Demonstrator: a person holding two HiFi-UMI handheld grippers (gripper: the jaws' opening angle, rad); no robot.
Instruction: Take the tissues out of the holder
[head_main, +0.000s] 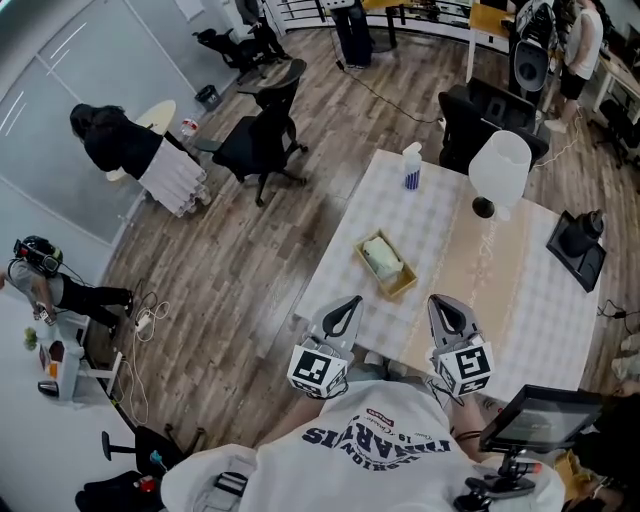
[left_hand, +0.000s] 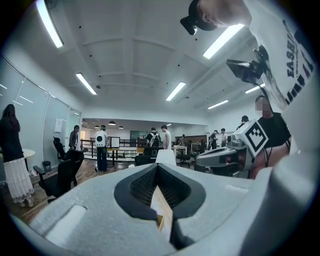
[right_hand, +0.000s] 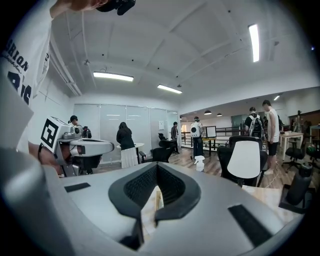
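A person stands at the near edge of a cloth-covered table (head_main: 520, 300), a gripper in each hand. The left gripper (head_main: 352, 300) and the right gripper (head_main: 437, 300) both have their jaws pressed together with nothing between them. The wooden holder (head_main: 403, 283) sits mid-table just beyond their tips, touching neither, with the tissues (head_main: 381, 257) lying inside. A spray bottle (head_main: 412, 166) stands at the far edge.

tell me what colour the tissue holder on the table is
Light wooden tan. The tissue holder has pale tissues inside, and the head view shows it best.
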